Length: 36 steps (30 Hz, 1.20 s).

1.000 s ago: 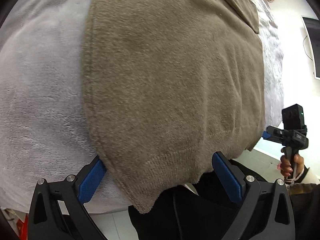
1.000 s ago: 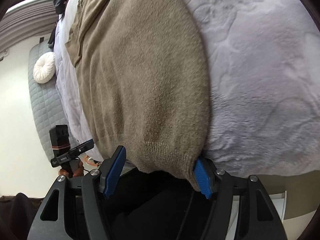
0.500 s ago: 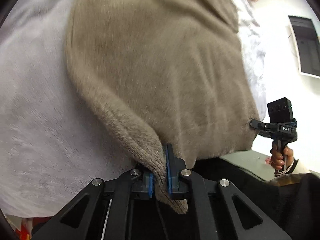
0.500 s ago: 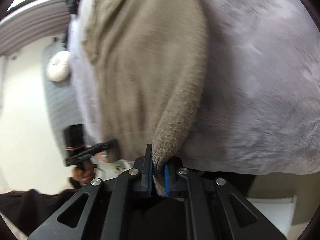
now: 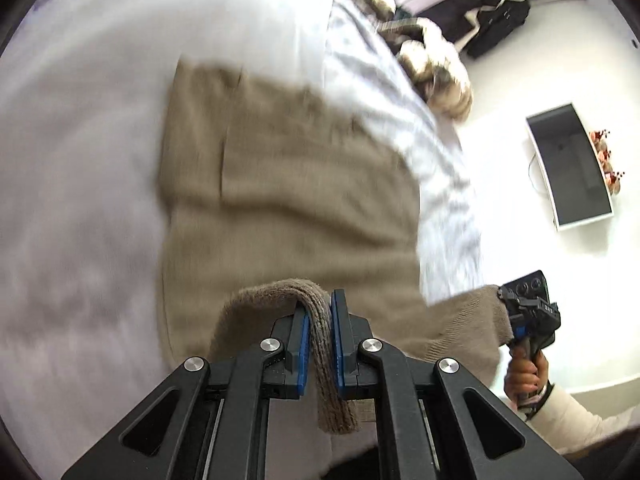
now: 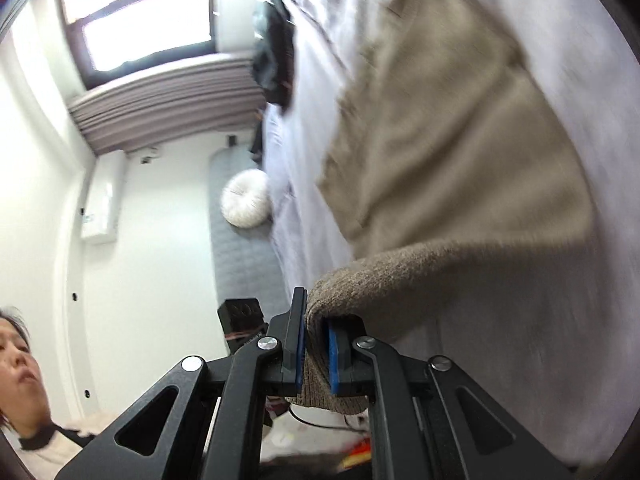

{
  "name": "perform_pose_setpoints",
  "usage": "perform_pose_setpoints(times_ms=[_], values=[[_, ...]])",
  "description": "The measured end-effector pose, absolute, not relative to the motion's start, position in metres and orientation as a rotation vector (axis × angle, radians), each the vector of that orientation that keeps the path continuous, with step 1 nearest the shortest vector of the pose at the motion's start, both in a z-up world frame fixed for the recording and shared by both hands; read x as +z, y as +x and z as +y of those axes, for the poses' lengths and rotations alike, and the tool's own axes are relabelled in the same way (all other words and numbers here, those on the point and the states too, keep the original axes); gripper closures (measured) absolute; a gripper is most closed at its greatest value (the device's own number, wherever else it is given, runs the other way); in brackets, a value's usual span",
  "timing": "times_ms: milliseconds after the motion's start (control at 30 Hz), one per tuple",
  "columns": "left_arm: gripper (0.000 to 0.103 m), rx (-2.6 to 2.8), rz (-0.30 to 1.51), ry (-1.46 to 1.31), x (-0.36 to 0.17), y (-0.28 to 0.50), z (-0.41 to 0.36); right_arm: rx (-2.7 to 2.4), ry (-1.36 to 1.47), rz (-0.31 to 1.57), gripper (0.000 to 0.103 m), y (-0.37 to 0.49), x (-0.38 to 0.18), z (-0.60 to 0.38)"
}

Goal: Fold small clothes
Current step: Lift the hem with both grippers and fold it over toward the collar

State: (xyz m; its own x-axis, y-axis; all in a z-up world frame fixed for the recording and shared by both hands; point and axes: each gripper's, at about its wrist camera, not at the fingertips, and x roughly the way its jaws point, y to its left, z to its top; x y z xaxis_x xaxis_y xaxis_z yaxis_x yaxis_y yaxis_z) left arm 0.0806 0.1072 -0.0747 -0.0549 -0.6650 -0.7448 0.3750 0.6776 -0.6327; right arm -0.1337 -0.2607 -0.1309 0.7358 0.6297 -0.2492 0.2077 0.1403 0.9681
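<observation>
A tan knitted sweater (image 5: 288,184) lies spread on a pale grey bed cover (image 5: 80,200). My left gripper (image 5: 319,320) is shut on its near ribbed hem corner, which hangs down between the blue pads (image 5: 303,344). In the right wrist view my right gripper (image 6: 316,330) is shut on the other hem corner of the sweater (image 6: 448,152), lifted off the bed cover (image 6: 560,320). The left wrist view shows the right gripper (image 5: 516,316) at the far right, held by a hand (image 5: 524,372), with the hem stretched between both grippers.
Furry cushions (image 5: 436,76) and dark bags (image 5: 492,16) lie beyond the bed. A monitor (image 5: 568,164) hangs on the white wall. A round white cushion (image 6: 246,198) sits on a grey quilted bench (image 6: 244,264), a window (image 6: 140,20) behind. The person (image 6: 24,364) is at bottom left.
Both grippers went from open around the hem corners to shut on them. Both then rose and tipped up, lifting the near hem off the bed and bringing more of the room into view.
</observation>
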Motion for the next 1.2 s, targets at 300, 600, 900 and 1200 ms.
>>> perform_pose_setpoints(times_ms=[300, 600, 900, 1200], values=[[0.092, -0.755, 1.229, -0.312, -0.083, 0.193, 0.059, 0.254, 1.481, 0.599, 0.093, -0.04, -0.138, -0.347], [0.092, -0.579, 1.327, -0.209, -0.168, 0.233, 0.027, 0.051, 1.545, 0.685, 0.094, -0.003, -0.21, -0.391], [0.086, -0.517, 1.36, -0.186, -0.16, 0.242, 0.035, 0.043, 1.665, 0.6, 0.07, 0.002, -0.214, -0.412], [0.086, -0.643, 1.3, -0.028, -0.12, 0.227, 0.033, -0.018, 1.19, 0.793, 0.071, 0.017, -0.149, -0.394]])
